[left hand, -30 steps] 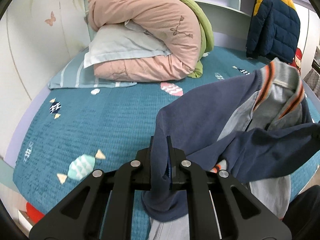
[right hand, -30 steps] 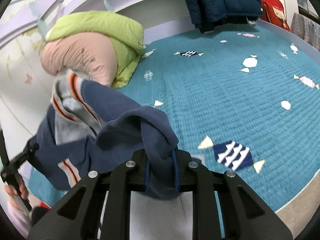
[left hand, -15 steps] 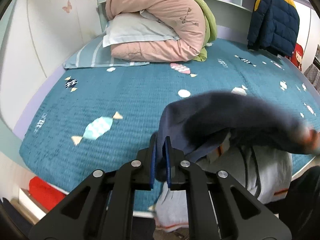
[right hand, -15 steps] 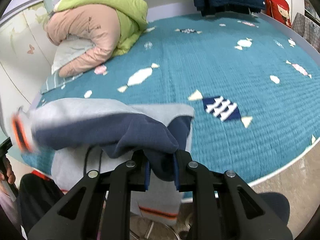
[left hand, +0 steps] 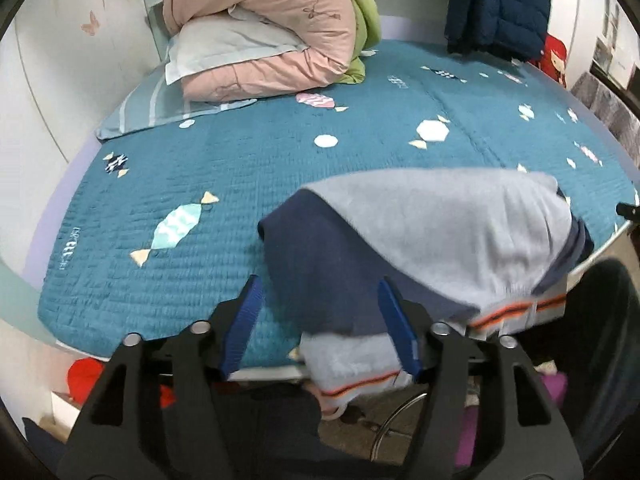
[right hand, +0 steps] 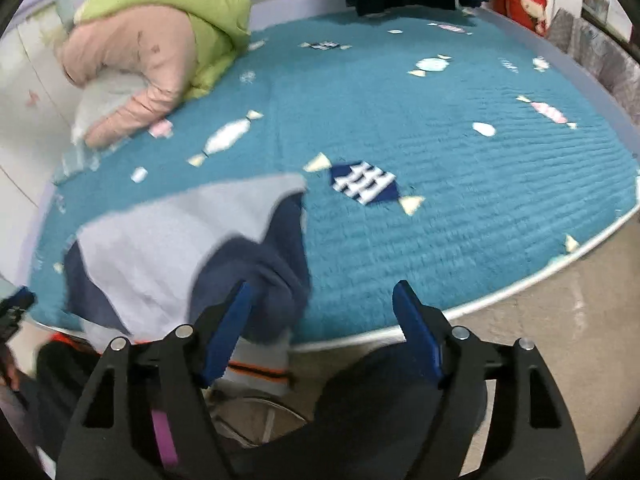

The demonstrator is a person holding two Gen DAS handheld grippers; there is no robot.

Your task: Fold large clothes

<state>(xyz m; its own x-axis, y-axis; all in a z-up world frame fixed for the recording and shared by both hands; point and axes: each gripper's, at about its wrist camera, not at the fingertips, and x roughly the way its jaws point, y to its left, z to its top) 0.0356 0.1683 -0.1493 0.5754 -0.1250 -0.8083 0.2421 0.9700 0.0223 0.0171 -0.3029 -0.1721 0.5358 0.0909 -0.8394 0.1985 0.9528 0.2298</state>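
A navy and grey sweater with orange-striped hems lies crumpled on the near edge of the teal bed, its lower part hanging over the side. My left gripper hovers above the sweater's navy left part. Its jaws are opening, with cloth between the blue pads but not pressed. In the right wrist view the sweater is at the lower left. My right gripper is also opening; a navy fold lies by its left pad, unclamped.
A rolled pink and green quilt and a pillow lie at the head of the bed. A navy and yellow jacket hangs at the back. A red item sits below the bed edge. Bare floor lies to the right.
Both grippers were shut on the sweater and held it up. The sweater has since come down onto the bed's near edge, and both sets of jaws have sprung wide and let go.
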